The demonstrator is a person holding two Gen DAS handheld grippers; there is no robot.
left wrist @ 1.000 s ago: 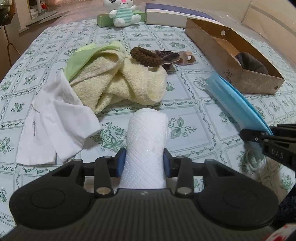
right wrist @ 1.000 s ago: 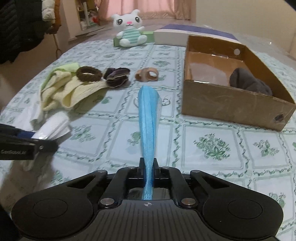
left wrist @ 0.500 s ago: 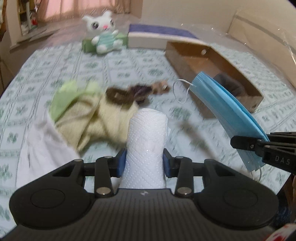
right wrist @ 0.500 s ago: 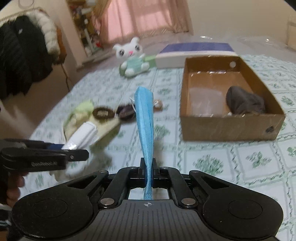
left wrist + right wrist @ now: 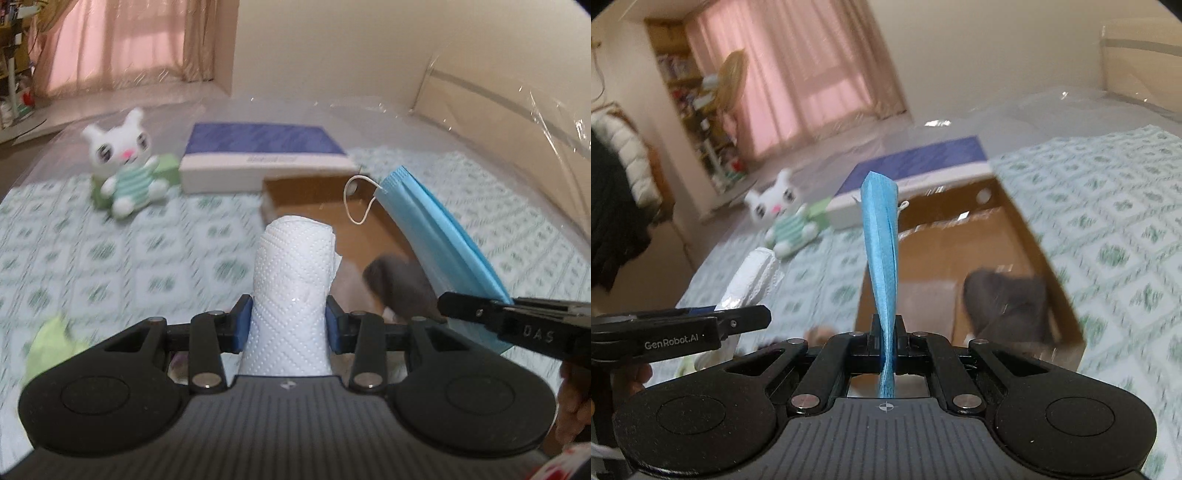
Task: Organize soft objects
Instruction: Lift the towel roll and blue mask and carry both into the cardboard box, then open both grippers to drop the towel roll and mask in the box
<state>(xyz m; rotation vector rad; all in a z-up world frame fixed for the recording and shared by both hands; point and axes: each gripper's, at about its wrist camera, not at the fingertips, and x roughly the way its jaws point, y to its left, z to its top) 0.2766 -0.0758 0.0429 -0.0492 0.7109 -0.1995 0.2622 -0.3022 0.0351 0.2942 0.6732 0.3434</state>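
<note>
between the blue pads of the left tongs point(image 5: 289, 325) sits a white embossed paper towel roll point(image 5: 293, 280), clamped upright. at three o'clock, the right tongs point(image 5: 887, 345) pinch a blue pleated face mask point(image 5: 881, 254). both hang over an open brown cardboard box point(image 5: 1027, 225) holding a grey cloth point(image 5: 1008, 299); a white plush bunny point(image 5: 123, 166) sits at ten o'clock.

Both wrist views look forward and downward from close above, sharing the cardboard box point(image 5: 384, 229) and plush bunny point(image 5: 783, 218).

Blurred blue-topped flat box point(image 5: 264, 157), pink curtains point(image 5: 110, 44) behind.
</note>
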